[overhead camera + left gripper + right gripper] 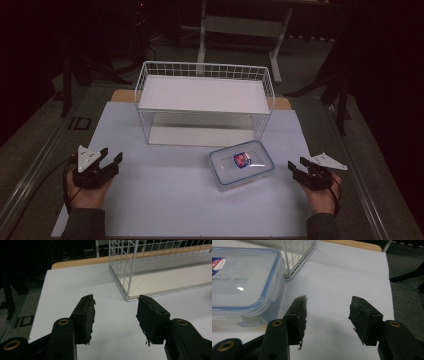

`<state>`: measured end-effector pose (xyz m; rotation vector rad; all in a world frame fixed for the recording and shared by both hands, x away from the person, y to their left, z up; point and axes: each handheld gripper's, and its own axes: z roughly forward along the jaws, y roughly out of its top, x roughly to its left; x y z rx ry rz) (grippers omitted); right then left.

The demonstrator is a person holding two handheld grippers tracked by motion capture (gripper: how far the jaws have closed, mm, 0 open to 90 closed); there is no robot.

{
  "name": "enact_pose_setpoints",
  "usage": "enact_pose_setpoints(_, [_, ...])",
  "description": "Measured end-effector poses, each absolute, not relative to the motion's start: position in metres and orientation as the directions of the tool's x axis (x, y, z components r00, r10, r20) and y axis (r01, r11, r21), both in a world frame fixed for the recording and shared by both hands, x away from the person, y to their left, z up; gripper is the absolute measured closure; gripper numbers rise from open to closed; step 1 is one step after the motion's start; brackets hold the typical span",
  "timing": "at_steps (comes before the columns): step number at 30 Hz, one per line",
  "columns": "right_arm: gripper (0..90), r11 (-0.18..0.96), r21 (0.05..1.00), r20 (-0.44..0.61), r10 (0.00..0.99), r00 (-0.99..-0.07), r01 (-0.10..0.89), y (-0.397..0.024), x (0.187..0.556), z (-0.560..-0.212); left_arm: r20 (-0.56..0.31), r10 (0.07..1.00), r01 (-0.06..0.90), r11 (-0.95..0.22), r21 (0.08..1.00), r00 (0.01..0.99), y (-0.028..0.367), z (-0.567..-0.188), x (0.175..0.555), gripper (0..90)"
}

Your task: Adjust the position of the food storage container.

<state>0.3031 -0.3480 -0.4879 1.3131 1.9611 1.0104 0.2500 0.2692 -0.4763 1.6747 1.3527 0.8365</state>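
Nothing moved yet: box [241, 164] untouched just before rack [205, 102], left gripper [111, 157] and right gripper [297, 166] gaping empty beside it.

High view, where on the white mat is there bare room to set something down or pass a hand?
The widest bare patch lies between the left gripper and the clear container, in front of the wire rack. The mat's whole near strip is bare too. It is tighter between the container and the right gripper, and between container and rack.
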Motion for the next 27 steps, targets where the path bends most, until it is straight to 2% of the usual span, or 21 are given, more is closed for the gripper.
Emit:
enact_pose_setpoints(8, [47.5, 0.24, 0.838, -0.039, 0.922, -0.385, 0.49, -0.341, 0.305, -0.484, -0.074, 0.976, 0.468, -0.03, 0.883, 0.202, 0.276, -0.475, 0.247, 45.9])
enact_pose_setpoints(14, [47.5, 0.24, 0.849, -0.034, 0.913, -0.406, 0.47, -0.332, 0.311, -0.474, -0.087, 0.976, 0.478, -0.019, 0.878, 0.199, 0.277, -0.475, 0.247, 46.6])
enact_pose_setpoints(18, [53.2, 0.232, 0.852, -0.021, 0.911, -0.411, 0.469, -0.331, 0.314, -0.471, -0.096, 0.975, 0.494, -0.017, 0.869, 0.202, 0.277, -0.477, 0.248, 46.7])
enact_pose_setpoints(22, [63.5, 0.216, 0.857, 0.005, 0.905, -0.426, 0.467, -0.33, 0.319, -0.468, -0.091, 0.975, 0.487, -0.02, 0.873, 0.204, 0.276, -0.475, 0.246, 46.6])
enact_pose_setpoints(25, [66.6, 0.22, 0.853, 0.022, 0.891, -0.453, 0.474, -0.326, 0.323, -0.47, -0.094, 0.975, 0.484, -0.017, 0.875, 0.204, 0.275, -0.474, 0.246, 46.0])
enact_pose_setpoints(27, [72.6, 0.235, 0.844, 0.02, 0.885, -0.465, 0.483, -0.323, 0.326, -0.472, -0.09, 0.975, 0.483, -0.021, 0.875, 0.205, 0.274, -0.474, 0.245, 46.0])
